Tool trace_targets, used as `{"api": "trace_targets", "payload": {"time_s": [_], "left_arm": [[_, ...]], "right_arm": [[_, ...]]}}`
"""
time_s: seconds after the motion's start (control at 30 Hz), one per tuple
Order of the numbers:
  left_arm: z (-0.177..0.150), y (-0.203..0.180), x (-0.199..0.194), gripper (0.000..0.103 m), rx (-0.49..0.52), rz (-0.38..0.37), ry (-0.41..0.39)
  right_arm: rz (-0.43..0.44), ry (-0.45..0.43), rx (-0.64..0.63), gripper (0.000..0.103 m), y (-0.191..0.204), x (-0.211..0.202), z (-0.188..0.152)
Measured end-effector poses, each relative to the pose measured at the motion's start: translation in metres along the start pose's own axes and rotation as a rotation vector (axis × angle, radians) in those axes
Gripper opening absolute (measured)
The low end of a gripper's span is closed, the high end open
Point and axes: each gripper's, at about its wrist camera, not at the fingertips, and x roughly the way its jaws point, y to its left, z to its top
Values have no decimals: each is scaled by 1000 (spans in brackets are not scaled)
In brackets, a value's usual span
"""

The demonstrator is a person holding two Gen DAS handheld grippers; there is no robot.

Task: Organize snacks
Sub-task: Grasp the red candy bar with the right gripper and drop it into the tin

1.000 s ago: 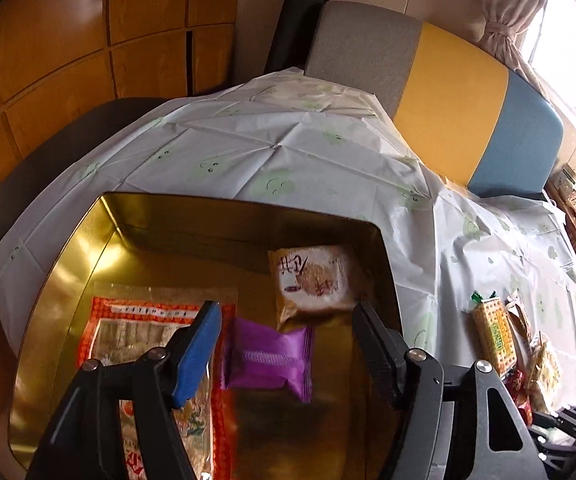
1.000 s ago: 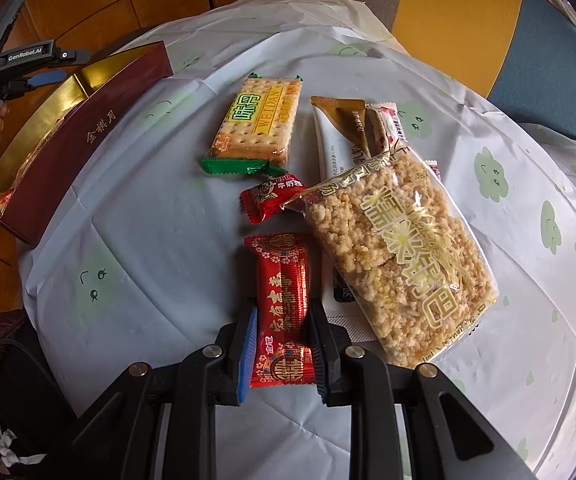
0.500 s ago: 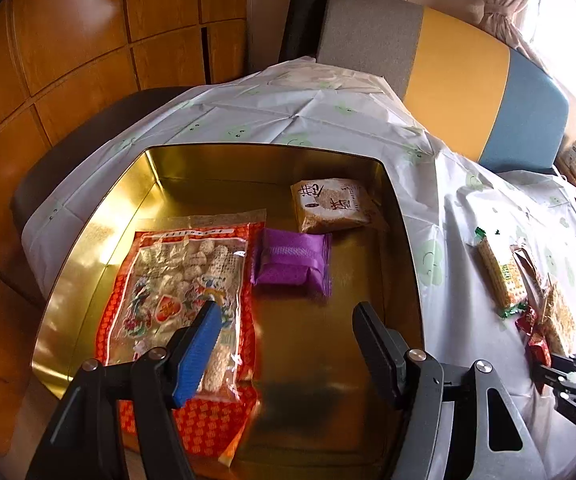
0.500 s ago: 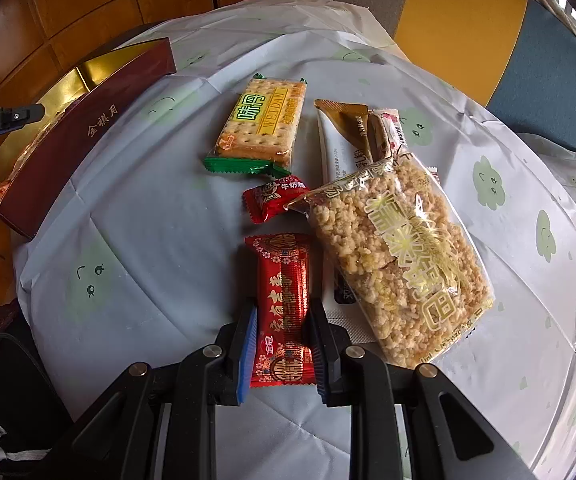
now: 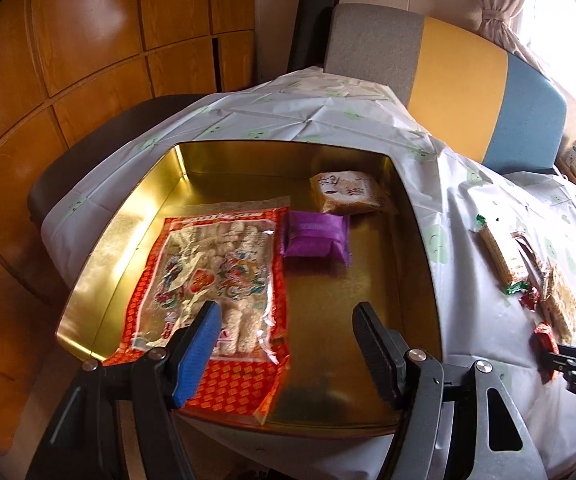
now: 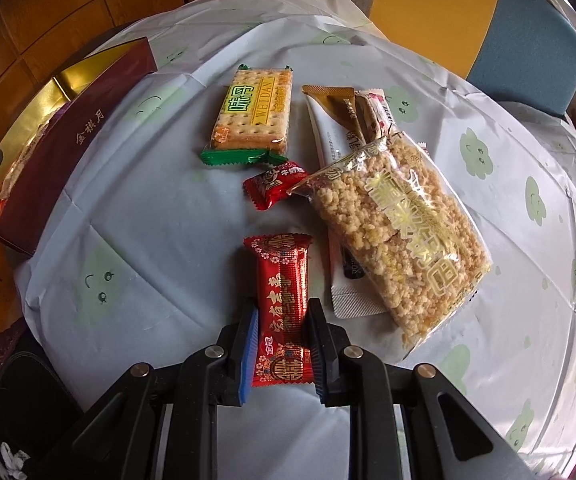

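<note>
Wood-panelled room, round counter under a pale cloth with green faces. Right gripper: fingers clenched on the near end of the long red snack bar, pads pressing both long sides; grip unchanged over the last second, hand barely moved. Bar lies flat near the counter's near edge, long axis running straight away from the fingers toward the counter's middle, so the far end points at the small red candy and the cracker pack. Just beside it on the right sits the puffed-rice bag, overlapping a white sachet. Left gripper: fingers released, nothing between them. What changed: it has backed off from the gold tin at the counter's left edge, so the whole tin now shows, with the purple pack, tan pack and big red bag inside. Reads as left drop-off done, right pick secured; lift and carry to the tin likely next.
</note>
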Motion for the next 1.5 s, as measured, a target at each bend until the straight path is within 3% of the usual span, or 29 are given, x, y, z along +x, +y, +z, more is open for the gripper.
{"api": "trace_targets", "payload": {"time_s": [0.27, 0.53, 0.73, 0.83, 1.07, 1.5], "left_arm": [[-4, 24, 1, 69, -70, 24, -2], [-1, 48, -5, 69, -144, 58, -37], [2, 67, -4, 69, -196, 74, -40], [2, 72, -2, 69, -210, 74, -39], [1, 70, 2, 69, -202, 75, -35], [0, 47, -10, 69, -110, 62, -71]], "right_arm": [[181, -78, 72, 22, 37, -29, 2], [383, -174, 77, 22, 111, -56, 47], [516, -190, 139, 25, 152, -60, 81], [492, -186, 144, 34, 166, -51, 95], [439, -167, 94, 35, 178, -39, 87], [268, -234, 17, 35, 147, -44, 53]]}}
